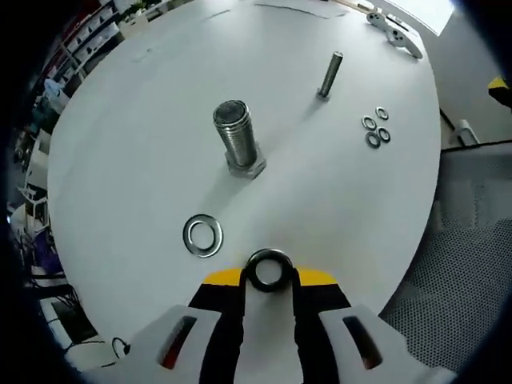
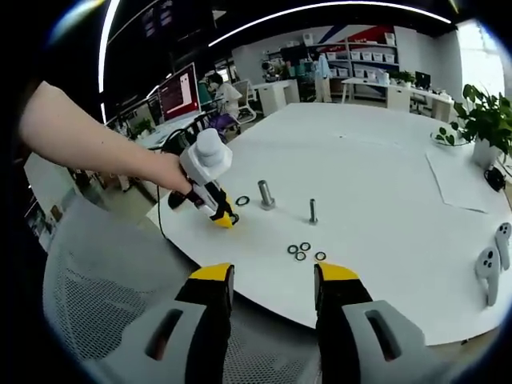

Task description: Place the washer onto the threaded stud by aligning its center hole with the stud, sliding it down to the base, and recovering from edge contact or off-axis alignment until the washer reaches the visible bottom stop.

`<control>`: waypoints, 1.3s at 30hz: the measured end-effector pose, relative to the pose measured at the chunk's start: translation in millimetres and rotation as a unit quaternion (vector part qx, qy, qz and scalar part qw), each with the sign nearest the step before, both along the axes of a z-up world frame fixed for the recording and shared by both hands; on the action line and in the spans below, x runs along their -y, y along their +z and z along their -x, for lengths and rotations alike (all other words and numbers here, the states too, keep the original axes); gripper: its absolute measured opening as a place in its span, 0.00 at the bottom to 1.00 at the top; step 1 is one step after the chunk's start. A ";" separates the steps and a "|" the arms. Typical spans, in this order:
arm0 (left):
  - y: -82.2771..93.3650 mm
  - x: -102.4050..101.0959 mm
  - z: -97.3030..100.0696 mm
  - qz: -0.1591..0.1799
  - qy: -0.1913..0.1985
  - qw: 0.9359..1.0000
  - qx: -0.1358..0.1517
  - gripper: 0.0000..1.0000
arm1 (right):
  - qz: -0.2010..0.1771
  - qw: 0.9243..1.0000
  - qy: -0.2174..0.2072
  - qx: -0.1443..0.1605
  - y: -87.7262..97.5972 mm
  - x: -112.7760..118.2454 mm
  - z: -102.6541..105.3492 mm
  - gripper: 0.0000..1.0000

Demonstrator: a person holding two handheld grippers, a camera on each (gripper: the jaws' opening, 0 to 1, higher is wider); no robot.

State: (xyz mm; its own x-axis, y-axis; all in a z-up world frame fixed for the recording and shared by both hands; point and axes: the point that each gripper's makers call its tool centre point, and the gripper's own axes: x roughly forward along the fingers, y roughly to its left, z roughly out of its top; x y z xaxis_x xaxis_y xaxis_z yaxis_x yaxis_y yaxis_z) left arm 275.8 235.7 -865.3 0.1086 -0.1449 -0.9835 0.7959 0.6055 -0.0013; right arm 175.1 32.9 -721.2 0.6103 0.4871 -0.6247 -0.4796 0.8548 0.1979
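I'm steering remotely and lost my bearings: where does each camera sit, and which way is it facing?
Left gripper view: rides the left gripper, looking down at the table; its fingers hold a washer short of the large stud.
Right gripper view: rides the open right gripper, back off the table edge, facing across it; the person's forearm shows.
Shared: the large stud, thin stud, loose washer, small washers.

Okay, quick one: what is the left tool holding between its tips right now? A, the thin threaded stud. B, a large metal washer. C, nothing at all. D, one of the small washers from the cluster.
B: the left tool grips a large silver metal washer between its yellow tips, short of the thick threaded stud; a second large washer lies flat on the white table.
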 end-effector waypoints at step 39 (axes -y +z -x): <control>-3.5 -1.2 1.2 -0.028 -0.010 0.999 -0.022 0.23 | -0.007 1.000 -0.004 -0.001 0.6 -0.4 0.5 0.43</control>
State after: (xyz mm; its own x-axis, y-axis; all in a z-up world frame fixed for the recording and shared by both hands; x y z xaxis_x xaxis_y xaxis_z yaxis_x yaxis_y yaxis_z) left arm 274.6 236.9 -868.8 0.0620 -0.0905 -0.9940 0.8077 0.5896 -0.0033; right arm 174.7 33.4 -720.6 0.6125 0.4911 -0.6194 -0.4724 0.8557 0.2113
